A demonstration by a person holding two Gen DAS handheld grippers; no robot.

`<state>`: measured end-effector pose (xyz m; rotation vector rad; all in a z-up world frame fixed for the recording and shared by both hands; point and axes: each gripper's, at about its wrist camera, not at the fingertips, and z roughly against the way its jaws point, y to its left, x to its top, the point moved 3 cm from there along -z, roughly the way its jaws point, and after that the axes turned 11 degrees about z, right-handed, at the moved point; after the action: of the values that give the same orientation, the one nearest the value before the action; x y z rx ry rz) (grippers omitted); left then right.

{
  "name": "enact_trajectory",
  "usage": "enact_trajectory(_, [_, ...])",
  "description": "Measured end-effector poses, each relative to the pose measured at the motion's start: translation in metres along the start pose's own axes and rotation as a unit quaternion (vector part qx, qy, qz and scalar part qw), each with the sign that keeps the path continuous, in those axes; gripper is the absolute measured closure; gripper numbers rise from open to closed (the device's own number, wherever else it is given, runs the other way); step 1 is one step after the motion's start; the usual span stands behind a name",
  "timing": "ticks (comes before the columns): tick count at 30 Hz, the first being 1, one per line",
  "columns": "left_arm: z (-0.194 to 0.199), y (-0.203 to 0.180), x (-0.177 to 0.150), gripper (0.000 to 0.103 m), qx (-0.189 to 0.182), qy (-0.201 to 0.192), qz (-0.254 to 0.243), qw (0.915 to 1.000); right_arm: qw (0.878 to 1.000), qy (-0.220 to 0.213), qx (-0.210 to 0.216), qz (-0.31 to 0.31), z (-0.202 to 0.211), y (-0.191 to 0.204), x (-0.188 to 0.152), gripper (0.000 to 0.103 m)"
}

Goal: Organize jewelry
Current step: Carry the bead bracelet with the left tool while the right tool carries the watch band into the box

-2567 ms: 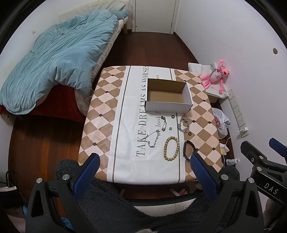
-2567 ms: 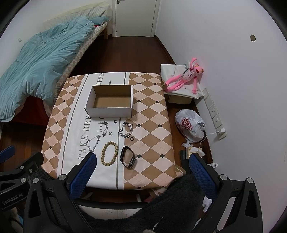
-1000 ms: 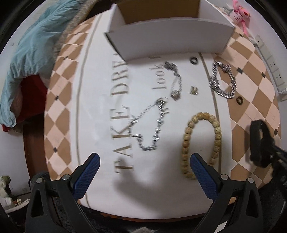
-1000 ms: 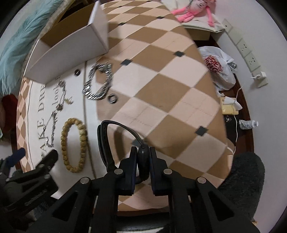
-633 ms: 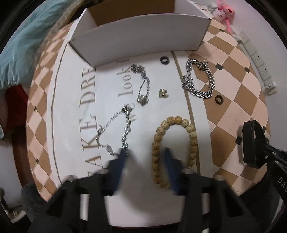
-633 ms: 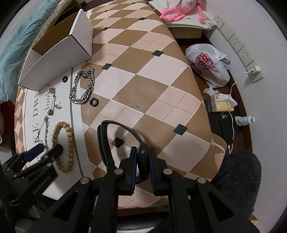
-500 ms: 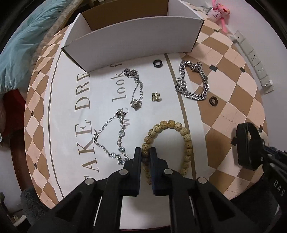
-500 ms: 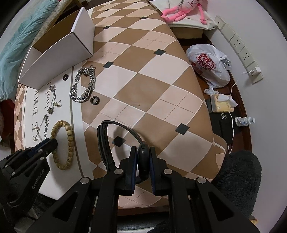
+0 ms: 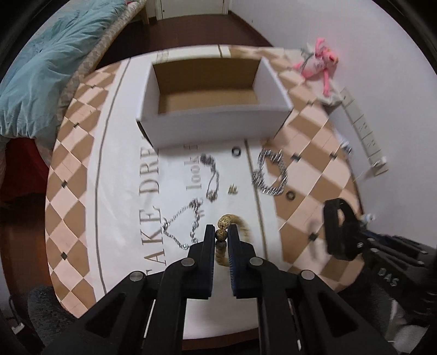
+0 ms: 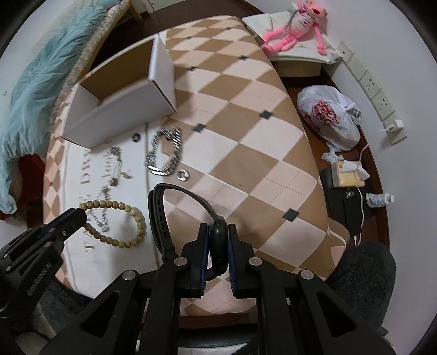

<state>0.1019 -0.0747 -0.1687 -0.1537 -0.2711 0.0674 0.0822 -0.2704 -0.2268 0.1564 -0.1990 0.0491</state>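
My left gripper [image 9: 220, 232] is shut on the wooden bead bracelet [image 9: 221, 224], which hangs lifted off the cloth; its loop [image 10: 117, 221] shows in the right wrist view. My right gripper [image 10: 218, 229] is shut on a black wristband [image 10: 161, 215], held above the table; the band [image 9: 337, 226] also appears at the right in the left wrist view. An open white cardboard box [image 9: 213, 103] stands at the far side. Silver chains [image 9: 191, 215], a chunky silver bracelet [image 9: 269, 174], a small gold piece [image 9: 232, 189] and two dark rings [image 9: 236, 151] lie on the cloth.
The table wears a checked cloth [image 10: 245, 123] with a white lettered band. A bed with a teal quilt [image 9: 49, 54] is at the left. At the right are a pink plush toy [image 10: 295, 24], a white plastic bag [image 10: 327, 114], wall sockets and floor clutter.
The left gripper closed on the bead bracelet and rose with it off the cloth. The right gripper, still holding the black wristband, also rose a little.
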Motion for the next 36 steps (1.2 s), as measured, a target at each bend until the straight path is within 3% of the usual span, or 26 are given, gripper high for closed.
enact_trajectory(6, [0.044,-0.008,0.038,0.097,-0.038,-0.042,0.003,0.9984,0.999,-0.03,0.026,0.012,0.028,0.011,0.03,0.09])
enact_trajectory(10, [0.065,-0.008,0.084,0.097,-0.059,-0.073,0.011,0.9955,0.997,-0.062,0.034,0.033,0.047,0.027,0.074,0.09])
enact_trajectory(14, [0.058,-0.001,0.124,0.097,-0.06,-0.082,0.017,0.9947,0.995,-0.082,0.026,0.055,0.051,0.043,0.121,0.09])
enact_trajectory(21, [0.013,0.016,0.173,0.096,-0.058,-0.04,0.028,0.9971,0.996,-0.05,0.024,0.076,0.013,0.061,0.19,0.09])
enact_trajectory(26, [-0.013,0.023,0.188,0.096,-0.061,-0.007,0.039,0.9974,0.996,-0.011,0.023,0.089,-0.023,0.07,0.212,0.09])
enact_trajectory(30, [-0.025,0.027,0.194,0.095,-0.035,0.012,0.049,0.9981,0.995,0.004,0.012,0.1,-0.042,0.076,0.222,0.089])
enact_trajectory(33, [-0.026,0.031,0.198,0.09,-0.024,0.009,0.055,0.9981,0.995,0.006,0.016,0.097,-0.045,0.075,0.227,0.079])
enact_trajectory(34, [-0.025,0.032,0.199,0.083,-0.017,0.005,0.056,0.9983,0.995,0.004,0.019,0.098,-0.044,0.075,0.227,0.067])
enact_trajectory(35, [-0.023,0.033,0.201,0.067,-0.01,0.001,0.054,0.9985,0.995,0.001,0.018,0.097,-0.042,0.075,0.228,0.056])
enact_trajectory(36, [-0.02,0.034,0.201,0.057,-0.001,-0.009,0.052,0.9986,0.995,-0.005,0.016,0.096,-0.039,0.075,0.229,0.053])
